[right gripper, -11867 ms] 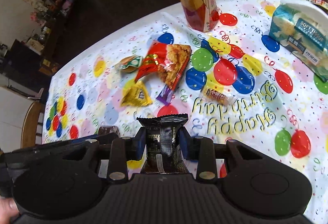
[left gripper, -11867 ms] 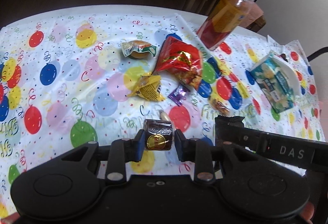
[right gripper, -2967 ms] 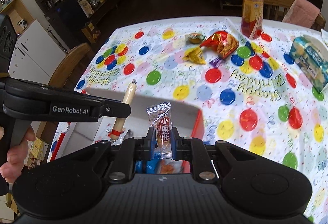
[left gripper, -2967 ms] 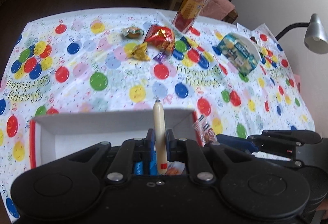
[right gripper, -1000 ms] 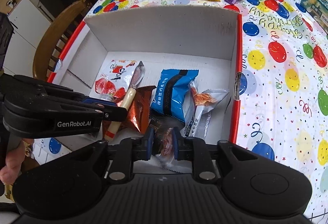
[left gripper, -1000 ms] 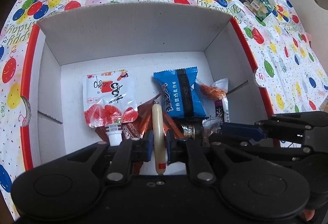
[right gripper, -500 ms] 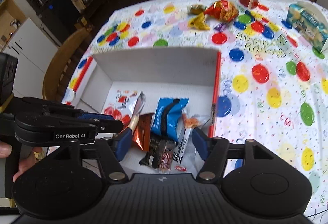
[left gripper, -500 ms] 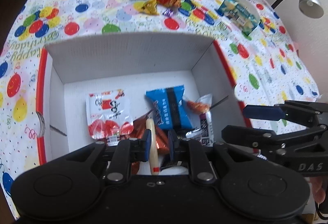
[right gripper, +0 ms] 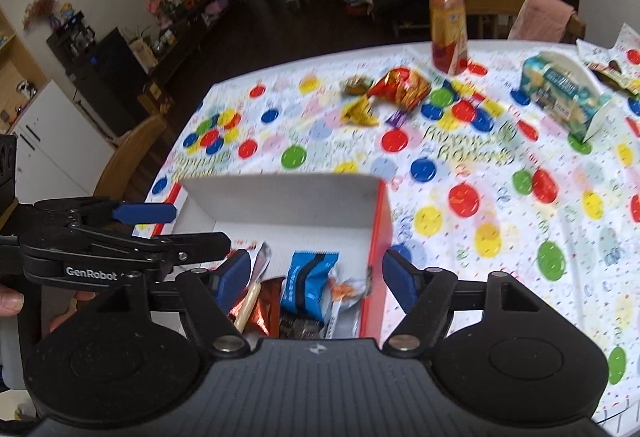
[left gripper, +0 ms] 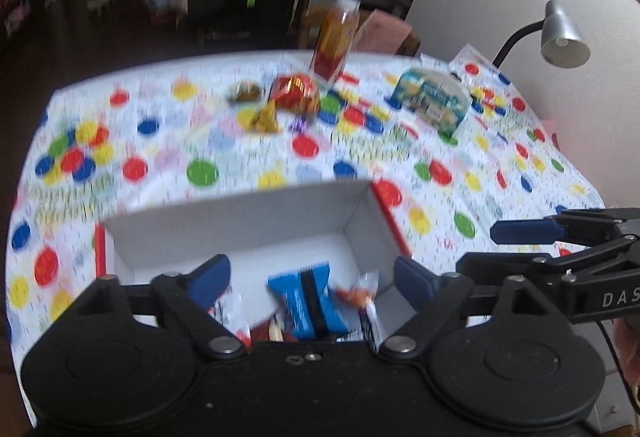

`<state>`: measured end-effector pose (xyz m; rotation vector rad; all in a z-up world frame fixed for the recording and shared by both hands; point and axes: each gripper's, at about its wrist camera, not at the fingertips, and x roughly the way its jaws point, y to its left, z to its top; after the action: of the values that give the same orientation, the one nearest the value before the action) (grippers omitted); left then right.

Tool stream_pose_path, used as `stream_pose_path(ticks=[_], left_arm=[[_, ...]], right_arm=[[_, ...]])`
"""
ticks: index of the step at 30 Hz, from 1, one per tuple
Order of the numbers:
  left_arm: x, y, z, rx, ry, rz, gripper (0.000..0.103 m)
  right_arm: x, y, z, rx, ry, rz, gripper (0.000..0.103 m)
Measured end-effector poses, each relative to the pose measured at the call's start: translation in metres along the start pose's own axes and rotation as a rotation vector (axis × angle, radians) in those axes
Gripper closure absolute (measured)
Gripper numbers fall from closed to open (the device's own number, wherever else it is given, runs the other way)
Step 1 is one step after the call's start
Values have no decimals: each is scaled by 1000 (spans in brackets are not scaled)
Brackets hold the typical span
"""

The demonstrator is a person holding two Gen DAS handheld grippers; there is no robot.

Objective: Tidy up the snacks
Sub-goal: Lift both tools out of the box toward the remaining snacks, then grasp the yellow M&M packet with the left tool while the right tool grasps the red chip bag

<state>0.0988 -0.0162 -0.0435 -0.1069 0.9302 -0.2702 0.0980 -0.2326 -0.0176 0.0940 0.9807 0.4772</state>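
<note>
Both grippers empty above the box, more snacks waiting beyond it

The left gripper (left gripper: 310,277) and right gripper (right gripper: 316,275) hang over the near end of the white box (right gripper: 280,201), each with its jaws spread wide and nothing between them. Inside the box lie a blue packet (right gripper: 308,283), a sausage stick (right gripper: 248,303) and other wrappers. Beyond the box's far wall, well apart from it, a red bag (right gripper: 402,85), a yellow wrapper (right gripper: 360,113), a small purple candy (right gripper: 396,117) and a round brownish snack (right gripper: 356,85) sit loose on the balloon tablecloth (right gripper: 480,173), just short of the juice bottle (right gripper: 448,29). I'd go for the small pieces nearest the box first, one per gripper, pinching each by a flat edge so it doesn't slip.
</note>
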Motion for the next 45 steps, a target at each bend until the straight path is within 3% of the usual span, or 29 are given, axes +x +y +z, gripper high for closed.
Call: stream_pose_path(ticks=[6,9,15,33,45], left_arm=[[0,-9,23,7,-33,3,2],[7,-11,36,8,-33,18,1],[36,-7,63,-17,-26,70,1],[155,32,143,-193,85,213,1],[232,58,176,-381,170,239,1]], right_arm=[[-14,-15,24,27,-51,-22,29],[-12,-28,40,53,-52,-34,23],[6,-52,69,20,-38,-34,23],[148,-122,169,-158,115,-18,23],[232,-130,208,-378,174,-16,23]])
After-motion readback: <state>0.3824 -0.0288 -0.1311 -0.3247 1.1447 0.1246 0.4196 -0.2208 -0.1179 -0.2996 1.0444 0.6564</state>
